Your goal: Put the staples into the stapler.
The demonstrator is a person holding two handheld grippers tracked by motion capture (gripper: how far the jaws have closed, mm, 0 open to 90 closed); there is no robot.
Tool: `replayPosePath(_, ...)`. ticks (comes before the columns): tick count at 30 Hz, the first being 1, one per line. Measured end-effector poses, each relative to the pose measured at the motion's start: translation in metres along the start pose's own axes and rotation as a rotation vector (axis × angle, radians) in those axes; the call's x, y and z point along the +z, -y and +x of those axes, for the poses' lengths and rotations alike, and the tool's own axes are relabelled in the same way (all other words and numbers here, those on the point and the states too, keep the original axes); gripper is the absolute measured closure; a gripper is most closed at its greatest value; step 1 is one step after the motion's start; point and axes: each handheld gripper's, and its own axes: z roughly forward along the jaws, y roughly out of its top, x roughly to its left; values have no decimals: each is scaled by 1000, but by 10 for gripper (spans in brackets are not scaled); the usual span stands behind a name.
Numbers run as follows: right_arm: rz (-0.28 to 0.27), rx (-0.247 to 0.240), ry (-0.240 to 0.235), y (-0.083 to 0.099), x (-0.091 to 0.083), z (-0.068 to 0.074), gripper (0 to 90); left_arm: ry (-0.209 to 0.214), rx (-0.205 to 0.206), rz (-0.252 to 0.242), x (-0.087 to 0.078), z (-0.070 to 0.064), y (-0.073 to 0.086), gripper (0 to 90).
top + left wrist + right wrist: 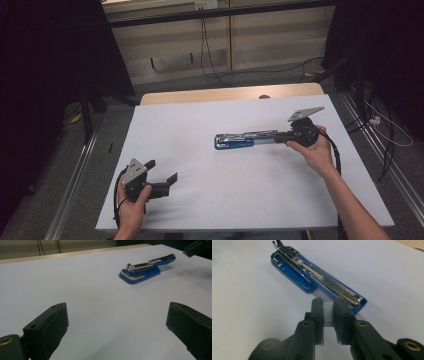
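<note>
The blue stapler [240,139] lies opened out flat near the middle of the white worktop [200,200], its metal staple channel exposed on top. The right hand-held gripper [328,306] sits at the stapler's rear hinge end with its jaws nearly closed on a pale sliver that looks like a strip of staples [328,313], though it is too thin and blurred to be sure.

The main risk, as I judge it, is losing that strip: it is pinched by its narrow sides only, so a small twist of the wrist or a slightly eased grip could let it tilt, snap or fall beside the stapler. A second risk is misalignment; approaching the channel at an angle would jam the strip against the rail, or nudge the unanchored stapler across the smooth worktop, since nothing is steadying it.

The right hand [315,150] reaches in from the stapler's hinge side, forearm angled across the near right corner, gripper pointed low along the stapler's length. The left hand-held gripper [162,177] rests well away from the stapler, toward the person, jaws wide apart and holding nothing, aimed loosely toward the stapler [147,268].
</note>
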Motion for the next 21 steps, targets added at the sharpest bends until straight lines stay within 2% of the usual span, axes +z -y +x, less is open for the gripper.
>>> replayPosePath(10,-26,-17,-16,-6,5,5,794,-5,8,2,1,-1,0,43)
replayPosePath(16,-53,-42,-25,-17,4,10,794,2,15,9,2,-1,0,43)
replayPosePath(21,-63,-63,-45,-23,11,16,794,8,14,10,2,-2,0,43)
